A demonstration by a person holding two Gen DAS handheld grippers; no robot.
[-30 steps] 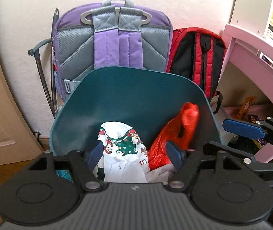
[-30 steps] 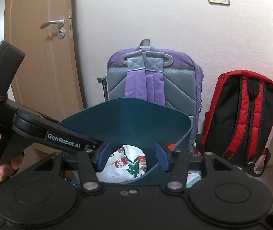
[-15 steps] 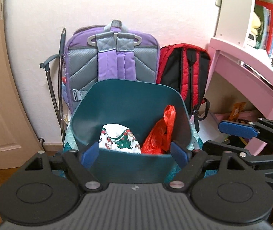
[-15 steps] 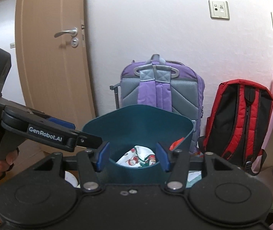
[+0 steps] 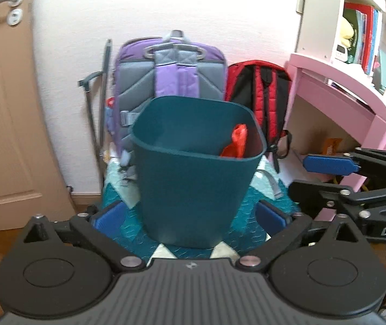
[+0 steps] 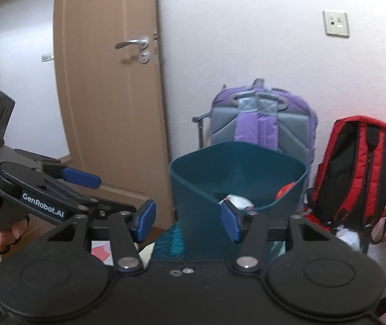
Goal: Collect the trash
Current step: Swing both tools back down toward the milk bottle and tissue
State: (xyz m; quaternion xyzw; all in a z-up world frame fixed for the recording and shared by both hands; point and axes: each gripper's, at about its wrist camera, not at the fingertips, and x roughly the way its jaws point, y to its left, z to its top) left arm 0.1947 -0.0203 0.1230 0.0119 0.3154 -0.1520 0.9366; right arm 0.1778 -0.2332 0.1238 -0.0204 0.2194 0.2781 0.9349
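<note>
My left fingers [image 5: 190, 218] are spreading wide with nothing between them; the teal bin [image 5: 193, 178] stands upright on the patterned mat [image 5: 249, 216] straight ahead of them, apart from both pads. My right fingers [image 6: 187, 222] hang parted and empty too, with the bin ahead and slightly to their right. Inside it I see a red bag [image 5: 235, 142] and white printed wrapping [image 6: 236, 201]. I judge the left hand better lined up; any remaining trash lies out of sight.

The bin [image 5: 193, 178] stands on a mat [image 5: 249, 211], 2 backpacks [image 5: 171, 78] behind it against the wall.
</note>
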